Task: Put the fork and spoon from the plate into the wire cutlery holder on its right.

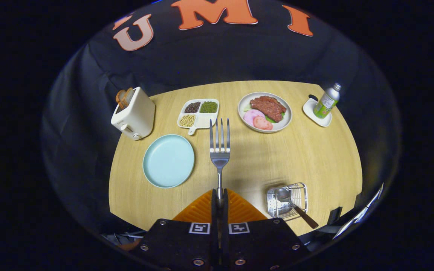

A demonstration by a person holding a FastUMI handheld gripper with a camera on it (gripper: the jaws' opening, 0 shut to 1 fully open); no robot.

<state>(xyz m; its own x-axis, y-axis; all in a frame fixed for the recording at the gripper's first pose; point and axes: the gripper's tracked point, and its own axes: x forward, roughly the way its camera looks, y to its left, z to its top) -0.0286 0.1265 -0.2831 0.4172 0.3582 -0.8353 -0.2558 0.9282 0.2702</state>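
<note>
Your gripper (219, 195) pinches the fork (220, 145) by its handle; the spoon (290, 201) sits in the wire cutlery holder (303, 190), near right.

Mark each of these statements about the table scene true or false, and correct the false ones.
1. The hand-held gripper is shut on the fork, whose tines point away from it. True.
2. The spoon still lies on the blue plate. False: the plate is bare, and the spoon already sits in the wire cutlery holder.
3. The toaster has bread in its slot. True.
4. The green bottle stands directly on the wood. False: it stands on a small white dish.
5. The cutlery holder lies beyond the plate of meat. False: it is far nearer the gripper, to its right.
</note>
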